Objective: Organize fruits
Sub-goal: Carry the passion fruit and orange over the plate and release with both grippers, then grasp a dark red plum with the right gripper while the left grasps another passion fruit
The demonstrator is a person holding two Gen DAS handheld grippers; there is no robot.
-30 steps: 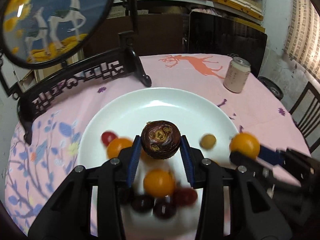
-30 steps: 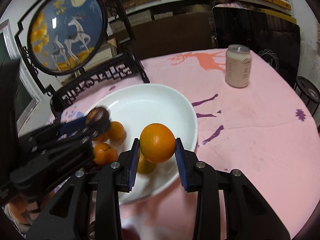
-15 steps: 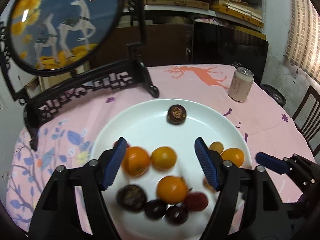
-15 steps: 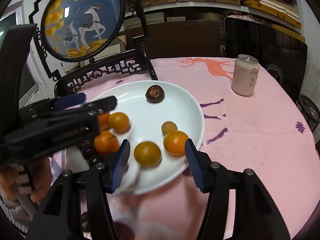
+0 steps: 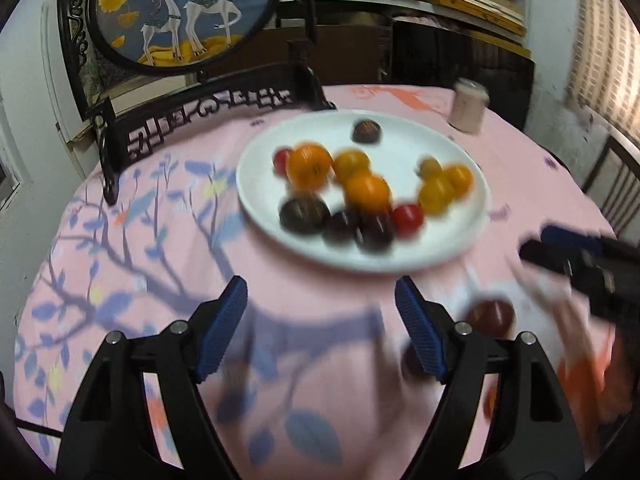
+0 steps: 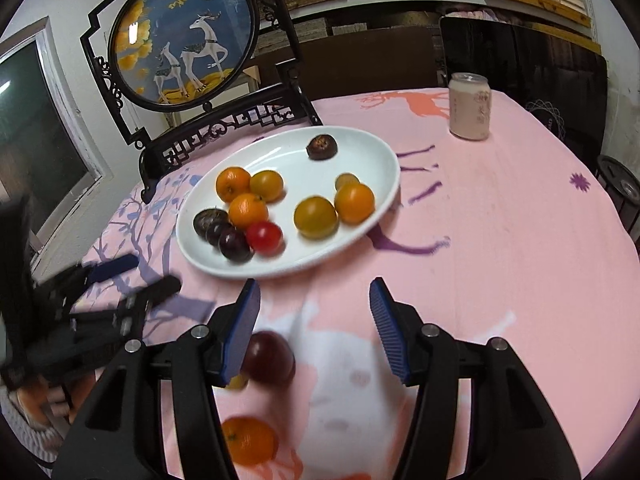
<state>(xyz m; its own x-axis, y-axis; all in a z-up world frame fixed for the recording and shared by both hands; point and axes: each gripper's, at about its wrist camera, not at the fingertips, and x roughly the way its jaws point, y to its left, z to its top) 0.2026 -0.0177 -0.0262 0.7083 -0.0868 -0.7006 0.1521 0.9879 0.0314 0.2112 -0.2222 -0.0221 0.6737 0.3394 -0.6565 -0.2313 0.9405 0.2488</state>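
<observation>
A white plate [image 5: 400, 136] [image 6: 288, 160] on the pink cloth holds several oranges, dark purple fruits and a red tomato [image 6: 264, 236]. A brown passion fruit [image 6: 321, 147] lies alone at its far side. My left gripper [image 5: 320, 284] hovers over bare cloth in front of the plate, jaws opening and empty. My right gripper [image 6: 315, 284] is open with nothing between its pads. A dark purple fruit [image 6: 268, 356] lies on the cloth by its left finger, with an orange [image 6: 249, 440] nearer me. Each gripper shows in the other's view, the right gripper [image 5: 548, 246] and the left gripper [image 6: 148, 274].
A pale drink can [image 6: 470, 106] [image 5: 468, 110] stands at the table's far right. A black carved stand with a round deer picture [image 6: 184, 44] rises behind the plate on the left. Shelves and dark chairs sit beyond the table.
The left gripper let go of the brown passion fruit and the right let go of an orange, both now on the plate. Both grippers opened and drew back toward the table's near side.
</observation>
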